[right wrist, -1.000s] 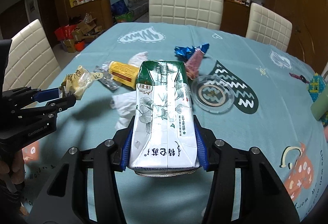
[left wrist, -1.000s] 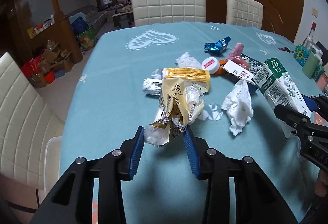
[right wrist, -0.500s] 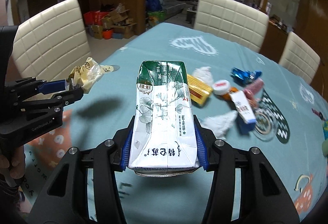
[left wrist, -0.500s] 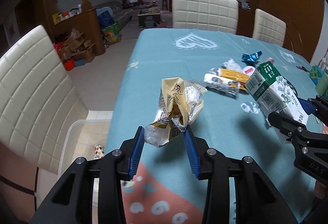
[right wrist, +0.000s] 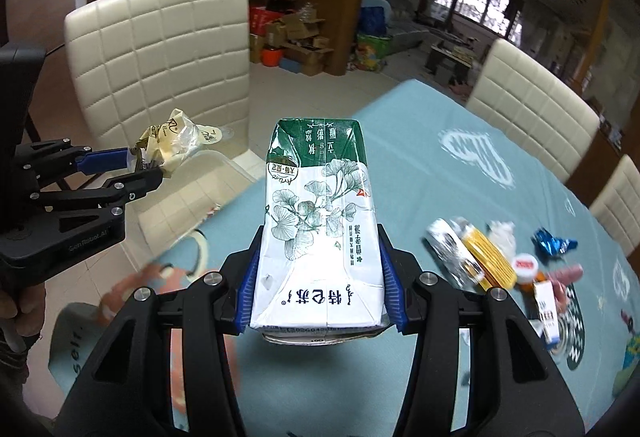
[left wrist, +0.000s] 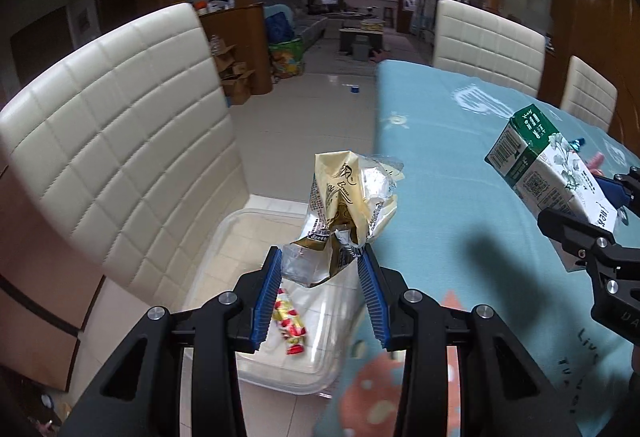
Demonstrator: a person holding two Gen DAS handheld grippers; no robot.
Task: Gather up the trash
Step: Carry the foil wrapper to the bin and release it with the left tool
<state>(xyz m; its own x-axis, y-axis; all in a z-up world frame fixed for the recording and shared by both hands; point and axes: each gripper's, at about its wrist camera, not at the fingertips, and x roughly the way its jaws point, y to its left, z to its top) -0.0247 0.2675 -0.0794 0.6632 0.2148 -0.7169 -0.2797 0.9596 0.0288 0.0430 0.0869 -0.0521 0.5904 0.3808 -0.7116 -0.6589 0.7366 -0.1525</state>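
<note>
My left gripper (left wrist: 322, 269) is shut on a crumpled cream and clear snack wrapper (left wrist: 348, 205), held above a clear plastic bin (left wrist: 256, 369) on the floor beside the table. A small red and yellow wrapper (left wrist: 289, 325) lies in the bin. My right gripper (right wrist: 320, 277) is shut on a green and white milk carton (right wrist: 318, 221) above the table's left edge. The carton also shows in the left wrist view (left wrist: 548, 173), and the left gripper with the snack wrapper shows in the right wrist view (right wrist: 172, 145).
The teal tablecloth (right wrist: 420, 173) carries several trash pieces at the right: a yellow packet (right wrist: 486, 261), a blue foil wrapper (right wrist: 552, 243), a red and white cap (right wrist: 525, 263). A cream chair (left wrist: 116, 141) stands beside the bin. More chairs (right wrist: 532, 109) line the far side.
Both grippers have swung left, away from the trash pile. The left gripper with the snack wrapper now hangs over the bin beyond the table edge; the carton has come toward that edge.
</note>
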